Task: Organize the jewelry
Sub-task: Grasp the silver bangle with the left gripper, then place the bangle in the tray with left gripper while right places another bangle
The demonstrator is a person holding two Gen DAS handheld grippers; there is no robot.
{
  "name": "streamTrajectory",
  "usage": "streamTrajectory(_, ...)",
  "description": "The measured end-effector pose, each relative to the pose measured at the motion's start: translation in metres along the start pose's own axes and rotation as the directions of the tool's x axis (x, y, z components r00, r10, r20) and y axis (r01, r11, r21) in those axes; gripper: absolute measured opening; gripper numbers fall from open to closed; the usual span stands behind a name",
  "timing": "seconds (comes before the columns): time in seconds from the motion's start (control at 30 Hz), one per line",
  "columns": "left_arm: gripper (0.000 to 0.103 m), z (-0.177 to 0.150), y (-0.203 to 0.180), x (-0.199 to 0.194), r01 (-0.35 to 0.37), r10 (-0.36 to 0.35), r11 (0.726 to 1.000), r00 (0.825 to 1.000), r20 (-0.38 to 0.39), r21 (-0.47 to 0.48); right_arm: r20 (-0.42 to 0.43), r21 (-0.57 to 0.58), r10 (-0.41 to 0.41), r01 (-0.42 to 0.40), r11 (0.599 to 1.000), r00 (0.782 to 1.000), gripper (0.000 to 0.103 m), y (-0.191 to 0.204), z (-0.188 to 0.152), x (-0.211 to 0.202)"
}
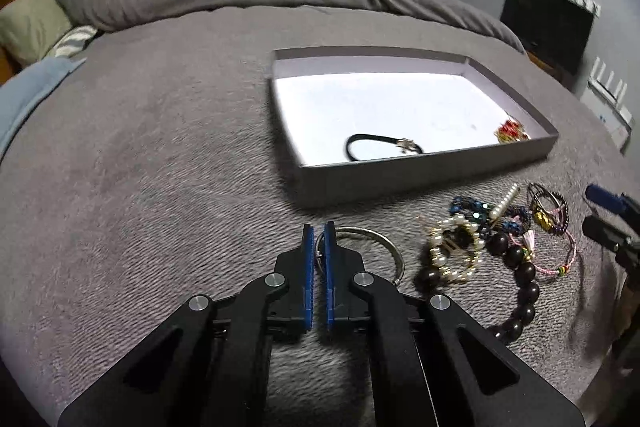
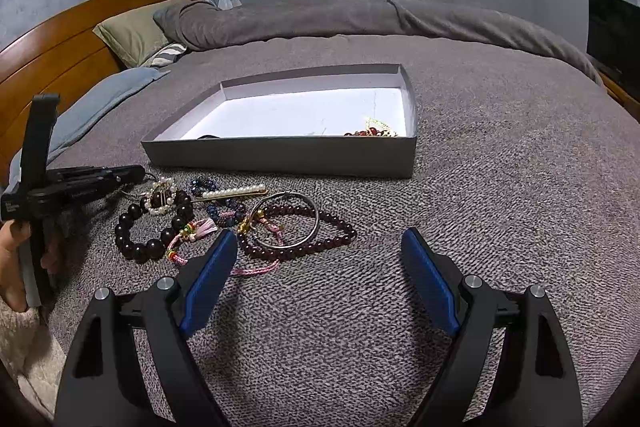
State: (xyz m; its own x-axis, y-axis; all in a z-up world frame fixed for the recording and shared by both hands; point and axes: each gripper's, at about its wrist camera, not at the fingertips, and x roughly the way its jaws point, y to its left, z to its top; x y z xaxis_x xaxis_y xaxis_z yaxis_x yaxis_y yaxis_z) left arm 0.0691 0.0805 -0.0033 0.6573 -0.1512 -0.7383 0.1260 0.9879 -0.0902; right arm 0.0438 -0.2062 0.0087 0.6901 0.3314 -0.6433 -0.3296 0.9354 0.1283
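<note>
Your left gripper [image 1: 319, 233] is clenched on the rim of the silver bangle [image 1: 374, 247], its blue pads pinching the near-left arc of the ring, which lies on the grey bedspread [image 1: 160, 187]. So the step in hand looks like the pick-up of one more piece for the grey box [image 1: 420, 175]. Next you would need to lift the bangle clear of the pile to its right, where the dark wooden bead bracelet [image 1: 520, 279] and the pearl bracelet [image 1: 454, 251] lie close, then carry it far and right over the box's near wall. A black cord bracelet [image 1: 380, 145] and a red-and-gold piece [image 1: 512, 133] already lie inside. Your right gripper [image 2: 318, 247] stands released, jaws wide, hovering just near the maroon bead strand [image 2: 320, 235]. Beyond are a rumpled duvet, pillows, a wooden headboard [image 2: 60, 39] and a window ledge
</note>
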Motion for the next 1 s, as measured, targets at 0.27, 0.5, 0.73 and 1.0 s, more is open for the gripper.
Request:
streamTrajectory(0.27,0.005,-0.004,0.002,-0.001,-0.008,0.009,1.0,1.0,-0.006,0.011,-0.025,-0.063,-0.01,0.008,0.998,1.0,0.074,0.015,0.006,0.015)
streamTrajectory(0.5,0.005,-0.003,0.003,0.002,-0.001,0.001,1.0,1.0,-0.011,0.008,-0.068,-0.065,-0.004,-0.001,0.998,0.998,0.067,0.018,0.018,0.036)
streamTrajectory(0.73,0.005,-0.004,0.005,0.004,0.006,-0.006,1.0,1.0,-0.016,0.007,-0.092,-0.084,0.002,-0.01,0.996,0.996,0.053,0.023,0.02,0.048)
streamTrajectory(1.0,0.005,-0.004,0.002,-0.001,0.016,-0.016,1.0,1.0,0.005,0.007,-0.072,-0.06,0.025,-0.029,0.998,0.997,0.047,0.021,0.021,0.042)
